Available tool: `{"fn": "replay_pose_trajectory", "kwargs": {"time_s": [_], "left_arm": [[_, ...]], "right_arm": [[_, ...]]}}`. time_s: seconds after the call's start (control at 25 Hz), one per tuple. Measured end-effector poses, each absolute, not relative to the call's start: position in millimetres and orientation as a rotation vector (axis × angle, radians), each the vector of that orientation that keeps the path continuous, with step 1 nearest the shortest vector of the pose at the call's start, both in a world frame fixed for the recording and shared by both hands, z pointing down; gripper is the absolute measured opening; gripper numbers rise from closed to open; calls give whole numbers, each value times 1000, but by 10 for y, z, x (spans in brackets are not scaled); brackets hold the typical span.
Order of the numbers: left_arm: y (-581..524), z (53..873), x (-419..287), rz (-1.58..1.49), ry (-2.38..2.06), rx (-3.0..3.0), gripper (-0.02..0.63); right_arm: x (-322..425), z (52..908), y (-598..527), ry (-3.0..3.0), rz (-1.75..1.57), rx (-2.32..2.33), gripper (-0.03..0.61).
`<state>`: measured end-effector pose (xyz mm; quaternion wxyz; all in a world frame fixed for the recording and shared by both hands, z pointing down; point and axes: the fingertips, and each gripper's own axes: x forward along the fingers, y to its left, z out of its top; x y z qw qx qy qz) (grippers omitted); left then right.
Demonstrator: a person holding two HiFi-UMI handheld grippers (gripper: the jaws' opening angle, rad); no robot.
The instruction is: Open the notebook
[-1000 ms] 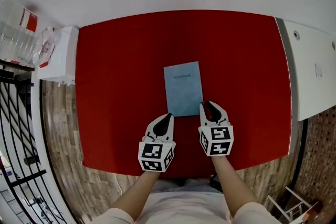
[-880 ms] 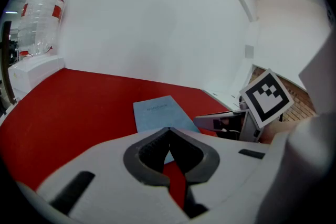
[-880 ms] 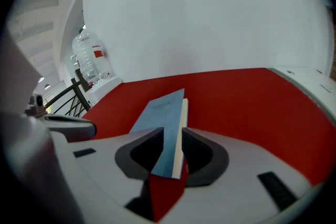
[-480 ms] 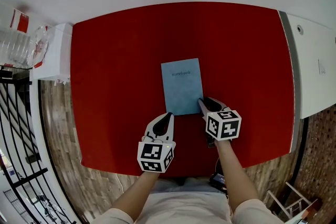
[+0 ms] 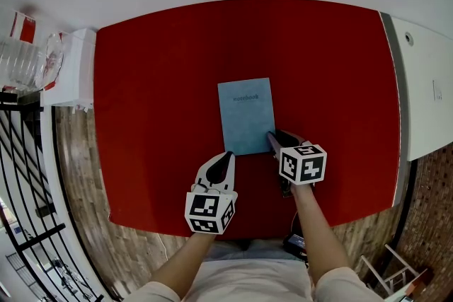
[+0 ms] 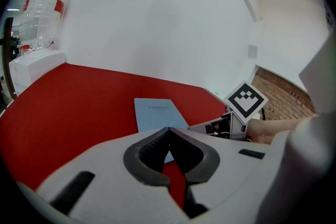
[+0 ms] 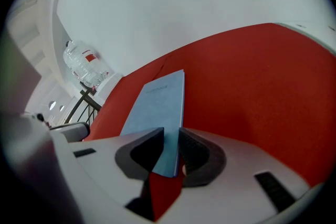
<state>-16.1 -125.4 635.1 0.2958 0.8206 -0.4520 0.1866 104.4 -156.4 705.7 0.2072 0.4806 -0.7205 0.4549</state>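
My right claw (image 5: 273,138) is pinched narrow on the near right corner of the blue notebook (image 5: 245,114), which lies closed in the middle of the red bench (image 5: 156,95). My left claw (image 5: 227,156), jaws together on nothing, is just beside the notebook's near edge. The notebook is well apart from every bench edge. Plastic bottles (image 5: 21,56) stand past the left edge.

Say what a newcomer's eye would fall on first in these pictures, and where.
The bright red tabletop fills the head view, with a closed pale blue notebook lying flat at its middle. The right gripper pinches the notebook's near right corner, while the left gripper is shut and empty by the near left corner.
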Motion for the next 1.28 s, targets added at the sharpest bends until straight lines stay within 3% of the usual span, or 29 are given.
{"fn": "replay_pose_trajectory", "kwargs": {"time_s": [0.52, 1.28], "left_arm": [[-1217, 6430, -86, 505, -1209, 2168, 6], [-1134, 6477, -167, 509, -1240, 2136, 7]], "right_arm": [[1064, 7069, -1584, -2033, 1532, 1141, 41], [1095, 7020, -1588, -2066, 1496, 1173, 10]]}}
